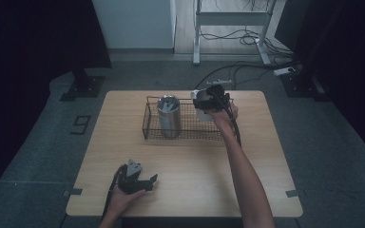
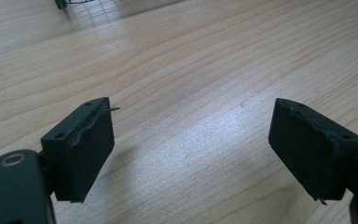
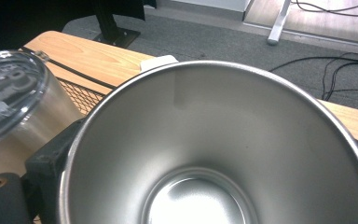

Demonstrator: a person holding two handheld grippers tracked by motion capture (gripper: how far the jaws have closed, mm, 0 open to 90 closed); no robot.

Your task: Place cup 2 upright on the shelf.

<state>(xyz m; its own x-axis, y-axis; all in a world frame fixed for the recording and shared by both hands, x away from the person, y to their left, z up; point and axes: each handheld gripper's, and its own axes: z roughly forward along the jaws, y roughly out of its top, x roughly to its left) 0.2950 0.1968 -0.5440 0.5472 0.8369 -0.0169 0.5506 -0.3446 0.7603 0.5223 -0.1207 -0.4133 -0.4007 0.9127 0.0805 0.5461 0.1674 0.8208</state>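
Two smooth round steel cups (image 3: 214, 154), wire basket (image 1: 148, 118)

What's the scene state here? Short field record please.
surface: light wooden table
container: black wire mesh basket, far half of table
in basket: tall steel tumbler with clear lid, upright, left part
right claw: shut on open steel cup at basket's right end, white outside in high view
left claw: open, nothing between jaws, low over bare wood near front edge
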